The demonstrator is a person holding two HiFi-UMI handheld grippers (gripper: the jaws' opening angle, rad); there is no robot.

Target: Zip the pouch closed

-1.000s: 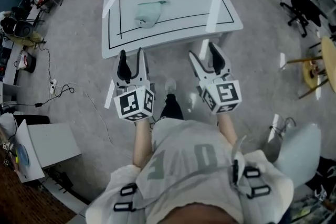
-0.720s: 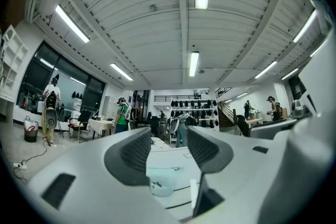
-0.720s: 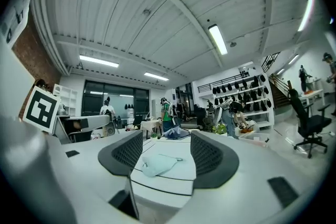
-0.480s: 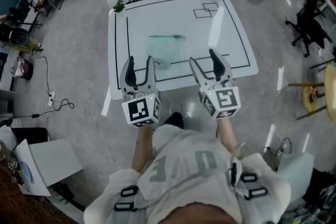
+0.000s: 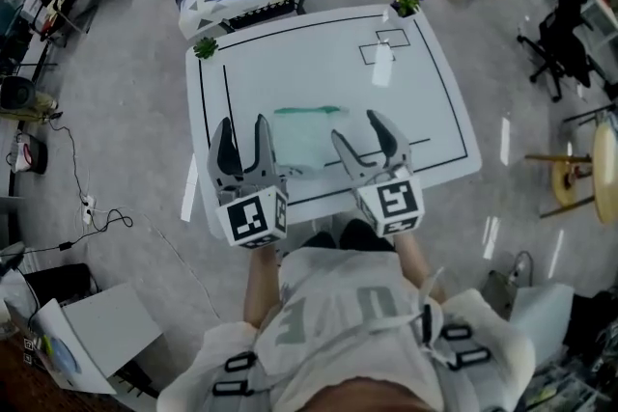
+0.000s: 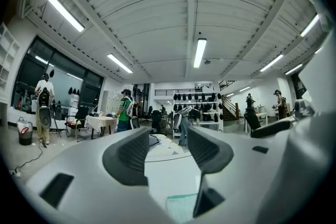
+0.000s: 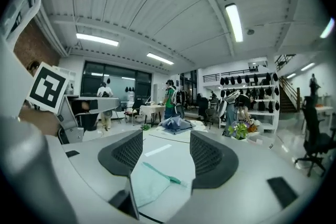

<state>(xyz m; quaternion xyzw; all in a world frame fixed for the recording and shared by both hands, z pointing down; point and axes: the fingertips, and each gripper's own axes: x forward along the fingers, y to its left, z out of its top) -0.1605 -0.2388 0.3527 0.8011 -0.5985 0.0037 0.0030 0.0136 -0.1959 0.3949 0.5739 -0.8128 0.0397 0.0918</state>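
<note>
**Approach step: setting both grippers for the zip**

I hold my left gripper [image 5: 242, 126] and my right gripper [image 5: 358, 128] above the near edge of the white table with black border lines [image 5: 319, 53]. Both have their jaws spread wide, with nothing between them.

The flat, pale green fabric pouch [image 5: 303, 138] lies on the table between the two grippers in the head view, untouched. Its darker green zip strip [image 5: 307, 110] runs along the far edge.

In the right gripper view the pouch [image 7: 144, 186] sits low between the jaws, and the zip strip [image 7: 161, 172] slants off to the right. In the left gripper view only a corner of the pouch [image 6: 181, 208] shows, low and right of the jaws.

Procedure, as I judge it:
1. Find the slider tab first, because I cannot make it out from here.
2. Lower one gripper onto the fabric beside the zip end to pin it.
3. Close the other gripper on the tab.
4. Pull along the zip line, not upward, or the thin fabric is likely to bunch.
</note>
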